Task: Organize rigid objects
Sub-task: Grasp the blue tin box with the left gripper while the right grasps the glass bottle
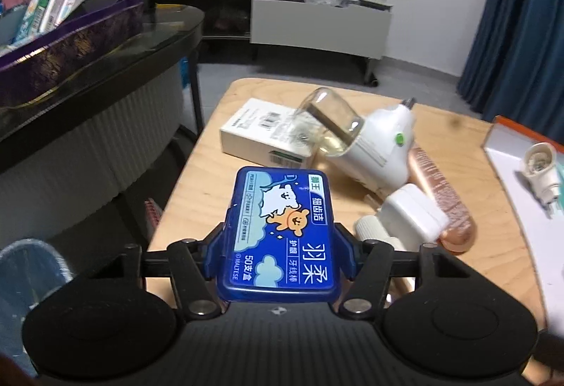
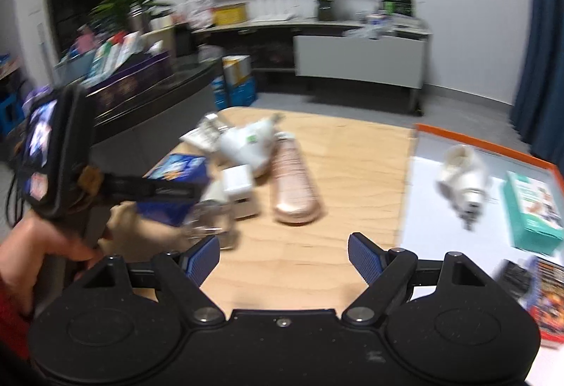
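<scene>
My left gripper [image 1: 280, 254] is shut on a blue floss-pick box [image 1: 282, 231] and holds it above the wooden table [image 1: 197, 210]. In the right wrist view the same box [image 2: 176, 187] shows in the left gripper at the left. Behind it lie a white carton [image 1: 261, 132], a white plug-in device with a clear bottle [image 1: 356, 143], a white adapter [image 1: 412, 213] and a pink tube [image 1: 440, 199]. My right gripper [image 2: 283, 259] is open and empty above the table's near edge. The white tray with an orange rim [image 2: 416, 174] at the right holds a white plug-in device [image 2: 461, 178] and a teal box [image 2: 532, 206].
A dark glass counter [image 1: 151, 44] at the left carries a purple box [image 1: 70, 51] full of small cartons. A low cabinet [image 1: 320, 26], plants and blue curtains [image 1: 521, 33] stand behind. A colourful packet [image 2: 550, 294] lies at the tray's near right.
</scene>
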`<state>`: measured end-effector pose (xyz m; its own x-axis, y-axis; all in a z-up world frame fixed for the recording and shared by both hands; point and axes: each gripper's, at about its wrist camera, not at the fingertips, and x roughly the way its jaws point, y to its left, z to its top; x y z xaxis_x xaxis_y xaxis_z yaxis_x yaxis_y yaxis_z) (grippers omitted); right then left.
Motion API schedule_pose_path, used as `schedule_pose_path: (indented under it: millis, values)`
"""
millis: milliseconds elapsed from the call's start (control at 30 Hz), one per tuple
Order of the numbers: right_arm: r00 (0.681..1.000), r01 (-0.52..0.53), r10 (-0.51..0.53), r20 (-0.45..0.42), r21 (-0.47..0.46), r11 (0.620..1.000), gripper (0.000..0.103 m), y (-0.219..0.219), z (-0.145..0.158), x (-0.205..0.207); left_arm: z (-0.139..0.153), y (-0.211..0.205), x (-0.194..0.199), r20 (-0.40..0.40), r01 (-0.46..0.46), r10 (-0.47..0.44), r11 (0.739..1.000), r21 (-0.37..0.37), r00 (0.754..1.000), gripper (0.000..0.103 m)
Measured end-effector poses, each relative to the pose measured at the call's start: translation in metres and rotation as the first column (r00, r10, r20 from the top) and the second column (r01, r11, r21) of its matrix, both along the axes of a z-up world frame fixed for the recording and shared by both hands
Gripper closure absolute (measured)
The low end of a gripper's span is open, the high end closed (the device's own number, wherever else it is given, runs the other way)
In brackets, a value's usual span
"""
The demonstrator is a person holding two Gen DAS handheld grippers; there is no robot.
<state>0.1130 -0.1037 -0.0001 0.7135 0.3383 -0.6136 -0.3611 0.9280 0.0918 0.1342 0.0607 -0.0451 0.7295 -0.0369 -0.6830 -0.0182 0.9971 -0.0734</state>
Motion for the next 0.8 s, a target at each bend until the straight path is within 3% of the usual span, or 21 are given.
schedule_pose_path:
  millis: [133,333,433,467,500,800]
  values:
    - [0.997,-0.075,0.075,-0.026,-0.016,0.997,0.009,0.031,-0.010,0.012,0.011,0.006,-0.009,0.031,-0.031,0.030,0.999,0.011,0.999,0.041]
    - [0.994,-0.091,0.088,-0.068,-0.042,0.995,0.011,0.067,-0.026,0.040,0.029,0.021,-0.027,0.055,-0.092,0.092,0.996,0.002,0.994,0.041]
    - [0.994,-0.090,0.085,-0.071,-0.071,0.993,0.020,0.080,-0.031,0.052,0.031,0.027,-0.035,0.057,-0.113,0.114,0.993,-0.015,0.992,0.041]
    - [0.994,-0.088,0.082,-0.075,-0.079,0.993,0.026,0.083,-0.034,0.055,0.031,0.029,-0.037,0.054,-0.121,0.122,0.992,-0.024,0.991,0.041]
    - [0.994,-0.082,0.075,-0.082,-0.090,0.993,0.040,0.086,-0.037,0.058,0.031,0.031,-0.038,0.050,-0.130,0.132,0.991,-0.030,0.990,0.041]
    - [0.997,-0.047,0.043,-0.059,-0.068,0.997,0.043,0.067,-0.030,0.037,0.033,0.024,-0.060,0.052,-0.131,0.134,0.990,-0.056,0.990,0.041]
